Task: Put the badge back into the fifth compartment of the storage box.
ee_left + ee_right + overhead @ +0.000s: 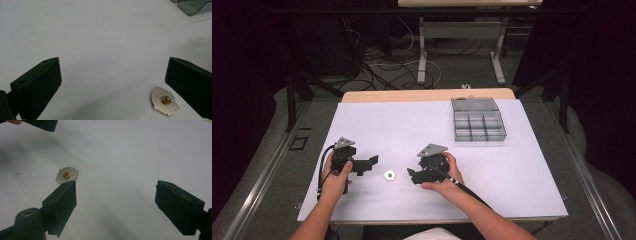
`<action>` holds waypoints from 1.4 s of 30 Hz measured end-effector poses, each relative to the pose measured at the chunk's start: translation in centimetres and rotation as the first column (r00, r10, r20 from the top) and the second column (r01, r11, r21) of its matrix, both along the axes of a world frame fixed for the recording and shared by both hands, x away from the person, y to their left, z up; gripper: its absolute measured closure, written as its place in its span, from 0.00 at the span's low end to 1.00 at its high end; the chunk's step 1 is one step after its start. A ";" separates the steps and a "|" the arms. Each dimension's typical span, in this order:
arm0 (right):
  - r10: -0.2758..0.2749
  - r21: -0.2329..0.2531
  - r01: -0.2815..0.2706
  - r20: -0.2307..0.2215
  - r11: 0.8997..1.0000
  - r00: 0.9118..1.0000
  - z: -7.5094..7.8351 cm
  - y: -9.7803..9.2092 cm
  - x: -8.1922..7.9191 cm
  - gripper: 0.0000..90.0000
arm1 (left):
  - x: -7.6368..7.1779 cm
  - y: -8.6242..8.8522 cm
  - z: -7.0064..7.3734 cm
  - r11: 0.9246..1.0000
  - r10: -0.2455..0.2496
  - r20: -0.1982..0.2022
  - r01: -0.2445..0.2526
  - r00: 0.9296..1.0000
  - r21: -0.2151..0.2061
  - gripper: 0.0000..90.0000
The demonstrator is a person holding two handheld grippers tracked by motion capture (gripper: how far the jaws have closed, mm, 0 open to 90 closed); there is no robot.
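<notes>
A small silver pin badge (389, 175) lies back side up on the white table mat (412, 125), its brass clutch showing. My left gripper (367, 165) is just left of it, held in a hand, jaws pointing right. My right gripper (414, 169) is just right of it, jaws pointing left. In the left gripper view the gripper (113, 75) stands wide open and the badge (165, 100) lies close to the right jaw. In the right gripper view the gripper (116, 187) is also wide open, and the badge (66, 175) lies just past the left jaw's tip. Neither gripper holds anything.
A grey plastic compartment box (477, 120) sits at the back right of the mat; its corner (192, 5) shows in the left gripper view. A jaw of the other gripper (42, 124) shows at the top left of the right gripper view. Beyond the table are desk legs and cables.
</notes>
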State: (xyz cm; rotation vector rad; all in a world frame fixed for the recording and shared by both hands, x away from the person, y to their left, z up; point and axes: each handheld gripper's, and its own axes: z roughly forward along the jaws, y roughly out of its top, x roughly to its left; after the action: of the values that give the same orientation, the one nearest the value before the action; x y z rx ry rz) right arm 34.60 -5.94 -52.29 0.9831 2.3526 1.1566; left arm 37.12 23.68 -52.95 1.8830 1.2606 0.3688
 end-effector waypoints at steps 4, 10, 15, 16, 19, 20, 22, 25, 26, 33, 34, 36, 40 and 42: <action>0.022 0.004 -0.022 -0.004 1.000 1.000 -0.2 0.9 -0.1 0.21 | 0.0 0.0 0.0 1.000 0.001 0.000 -0.001 1.000 0.000 0.01; 0.039 0.007 -0.039 -0.009 0.999 0.999 -0.4 1.8 -0.2 0.22 | 0.0 0.1 0.0 1.000 -0.001 0.002 0.001 1.000 0.000 0.01; 0.063 -0.003 -0.063 -0.018 0.998 0.998 -0.8 2.7 -0.2 0.24 | 0.0 0.1 0.0 1.000 0.003 0.004 -0.003 1.000 -0.002 0.01; 0.063 -0.003 -0.063 -0.018 0.998 0.998 -0.8 2.7 -0.2 0.24 | 0.0 0.1 0.0 1.000 0.003 0.004 -0.003 1.000 -0.002 0.01; 0.071 0.001 -0.071 -0.023 0.997 0.997 -1.1 3.4 -0.2 0.25 | 0.0 0.1 0.0 1.000 0.002 0.002 -0.002 1.000 -0.001 0.01; 0.077 -0.008 -0.078 -0.029 0.997 0.997 -1.1 3.5 -0.2 0.25 | 0.0 0.1 0.0 1.000 0.001 0.003 -0.001 1.000 -0.002 0.01; 0.082 -0.004 -0.082 -0.026 0.997 0.996 -1.3 3.8 -0.2 0.25 | 0.0 0.1 0.0 1.000 0.001 0.000 -0.001 1.000 -0.003 0.01; 0.088 -0.008 -0.088 -0.039 0.996 0.995 -1.4 4.2 -0.2 0.26 | 0.0 0.2 0.0 1.000 0.001 0.001 -0.001 1.000 -0.004 0.01; 0.100 -0.011 -0.100 -0.030 0.995 0.995 -1.5 4.4 -0.1 0.26 | 0.0 0.2 0.0 1.000 0.001 0.001 -0.001 1.000 -0.004 0.01; 0.109 -0.014 -0.109 -0.040 0.994 0.993 -2.0 5.3 -0.2 0.28 | 0.0 0.3 0.1 1.000 -0.002 0.004 0.002 1.000 0.000 0.01; 0.109 -0.014 -0.109 -0.040 0.994 0.993 -2.0 5.3 -0.2 0.28 | 0.0 0.3 0.1 1.000 -0.002 0.004 0.002 1.000 0.001 0.01; 0.109 -0.008 -0.109 -0.032 0.994 0.994 -2.3 5.7 -0.2 0.28 | 0.0 0.3 0.1 1.000 -0.003 0.004 0.003 1.000 -0.001 0.01; 0.115 -0.019 -0.116 -0.046 0.993 0.992 -2.5 6.0 -0.2 0.28 | 0.0 0.3 0.1 1.000 -0.004 0.001 0.004 1.000 0.001 0.01; 0.128 -0.021 -0.129 -0.045 0.991 0.991 -2.7 6.2 -0.1 0.29 | 0.0 0.3 0.1 1.000 -0.005 0.001 0.005 1.000 0.001 0.01</action>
State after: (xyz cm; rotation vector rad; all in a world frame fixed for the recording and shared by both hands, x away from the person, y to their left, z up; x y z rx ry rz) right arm 34.48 0.25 -54.99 0.8674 2.4903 1.1618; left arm 37.14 23.98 -52.88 1.8864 1.2556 0.3676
